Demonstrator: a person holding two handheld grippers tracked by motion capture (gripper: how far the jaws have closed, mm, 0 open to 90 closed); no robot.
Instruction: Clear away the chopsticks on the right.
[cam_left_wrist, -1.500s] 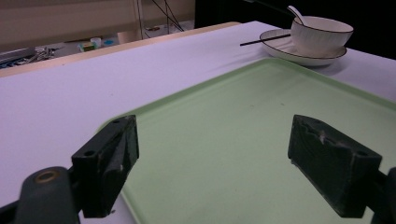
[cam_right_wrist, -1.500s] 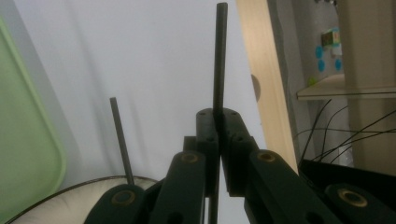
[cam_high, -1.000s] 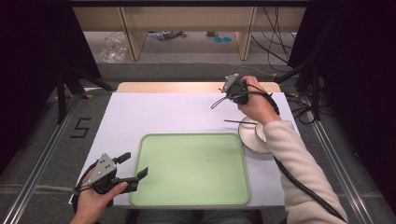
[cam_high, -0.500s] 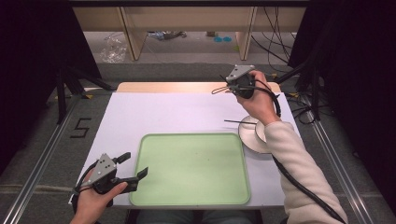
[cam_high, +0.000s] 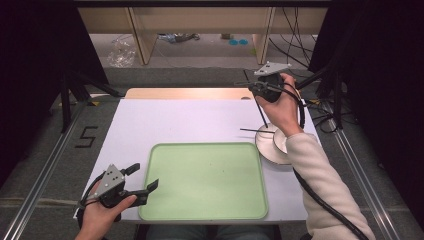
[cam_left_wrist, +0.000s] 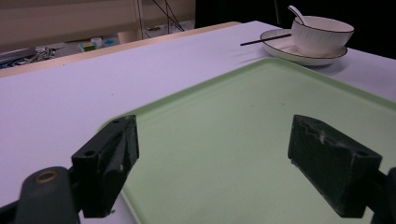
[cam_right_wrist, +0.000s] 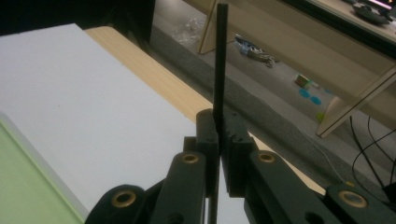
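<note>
Clamping one black chopstick (cam_high: 261, 111) in our right tool (cam_high: 260, 89) above the surface's (cam_high: 165, 120) far right corner, our left tool (cam_high: 142, 182) gapes wide at the near-left edge.

Black chopstick (cam_right_wrist: 219, 60), pale green tray (cam_high: 205, 180), white dark-rimmed bowl (cam_left_wrist: 322, 35)

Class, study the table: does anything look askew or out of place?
Yes. One black chopstick lies half on the plate's rim, sticking out over the table, while its partner is clamped in the right gripper, lifted away.
</note>
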